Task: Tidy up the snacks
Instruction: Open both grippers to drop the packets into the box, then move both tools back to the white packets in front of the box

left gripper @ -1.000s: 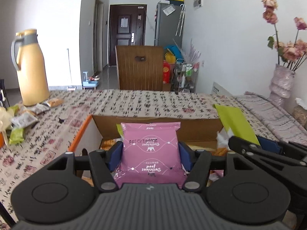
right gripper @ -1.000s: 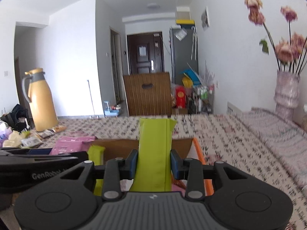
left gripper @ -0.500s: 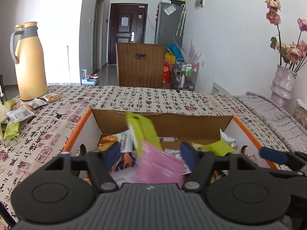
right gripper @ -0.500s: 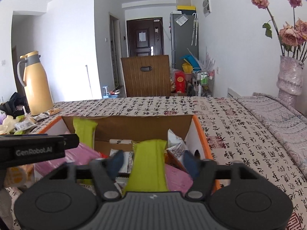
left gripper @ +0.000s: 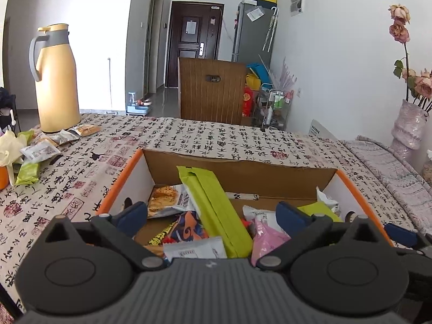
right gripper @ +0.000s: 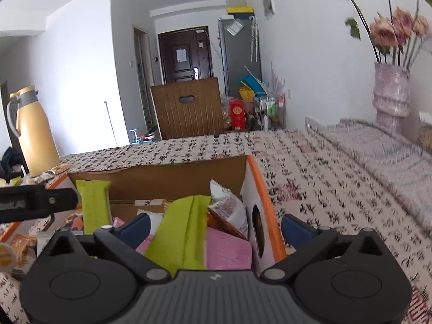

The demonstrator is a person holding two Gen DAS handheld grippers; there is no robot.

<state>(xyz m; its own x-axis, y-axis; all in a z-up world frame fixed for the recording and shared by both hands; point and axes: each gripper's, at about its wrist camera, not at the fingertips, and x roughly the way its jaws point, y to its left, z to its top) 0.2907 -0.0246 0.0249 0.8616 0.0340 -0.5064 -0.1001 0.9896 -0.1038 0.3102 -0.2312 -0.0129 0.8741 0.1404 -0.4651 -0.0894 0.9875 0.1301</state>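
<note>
An open brown cardboard box with orange-edged side walls (left gripper: 121,178) sits on the table and holds a heap of snack packets. In the left wrist view a long lime-green wrapped packet (left gripper: 216,205) leans on its far wall, its lower end among the others; to its left lies a packet printed with a golden biscuit picture (left gripper: 167,202), below that a dark packet with orange and blue swirls (left gripper: 189,228) and a white packet with a small printed label too small to read (left gripper: 197,248). A pink packet (left gripper: 266,237) lies to the right.

In the right wrist view a second lime-green packet (right gripper: 183,232) lies over a pink flat packet (right gripper: 229,251), beside a white crinkled bag with reddish print (right gripper: 226,205).

The left gripper (left gripper: 212,213) hovers over the box, its jaws opening wide, pressing on nothing. The right gripper (right gripper: 214,226) likewise has its jaws opening, straddling the box's right wall, gripping nothing.

The tablecloth printed with black calligraphy characters and red seal stamps (left gripper: 189,137) covers the table. At its far left stand a tall yellow thermos jug with a grey handle (left gripper: 55,78) and more loose snack packets (left gripper: 40,148). A pink ribbed vase of dried roses (right gripper: 390,94) stands at the right.
</note>
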